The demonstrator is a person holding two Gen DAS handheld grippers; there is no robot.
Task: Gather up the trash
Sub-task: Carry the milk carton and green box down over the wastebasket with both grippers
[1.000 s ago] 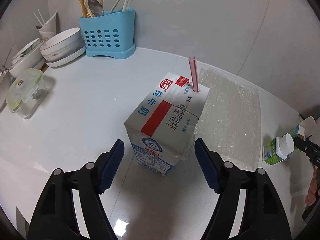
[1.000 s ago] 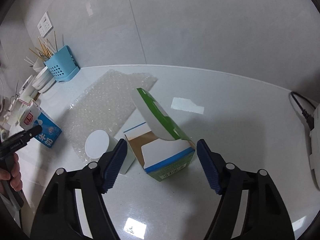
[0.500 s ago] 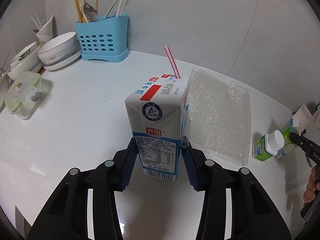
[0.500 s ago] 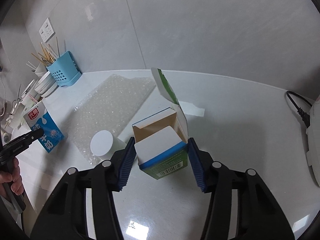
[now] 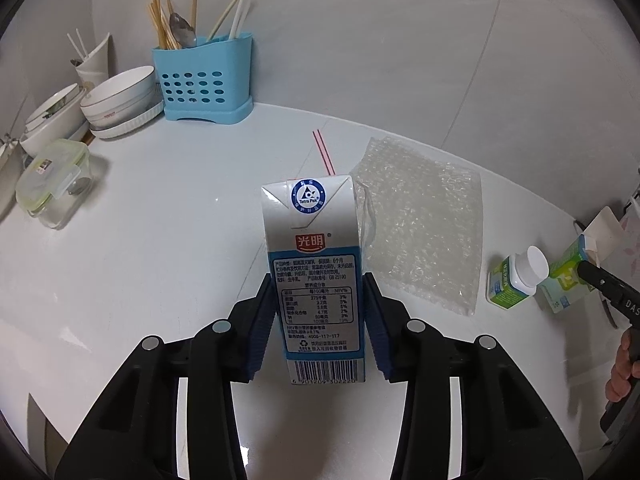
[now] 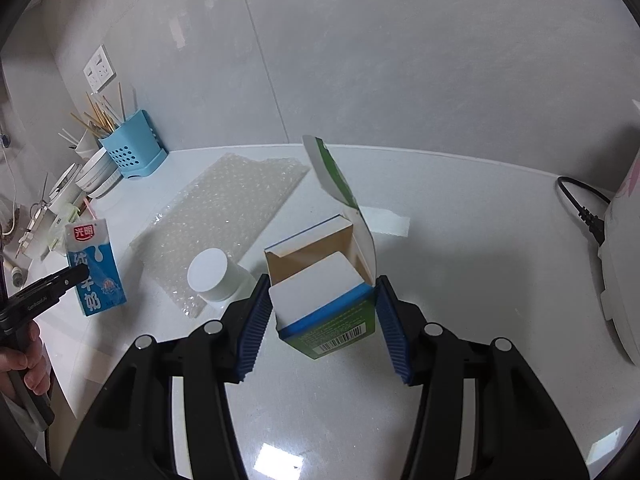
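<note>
My left gripper (image 5: 320, 322) is shut on a blue and white milk carton (image 5: 316, 264) with a pink straw (image 5: 324, 151), held upright above the white counter (image 5: 168, 216). The carton also shows in the right wrist view (image 6: 95, 266). My right gripper (image 6: 320, 320) is shut on an open green and blue cardboard box (image 6: 326, 300) with its lid flap up; the box also shows in the left wrist view (image 5: 570, 276). A white-capped bottle (image 6: 218, 272) lies beside the box, also in the left wrist view (image 5: 516, 280). A sheet of bubble wrap (image 5: 420, 220) lies flat between the two grippers.
A blue utensil holder (image 5: 204, 80), stacked bowls (image 5: 116, 100) and a lidded plastic container (image 5: 52, 180) stand at the back left. A white appliance (image 6: 624, 272) with a black power cord (image 6: 580, 204) stands at the right. The wall is close behind.
Both grippers closed, the left on the milk carton and the right on the green box, and lifted them upright off the counter. The bottle and bubble wrap stayed put.
</note>
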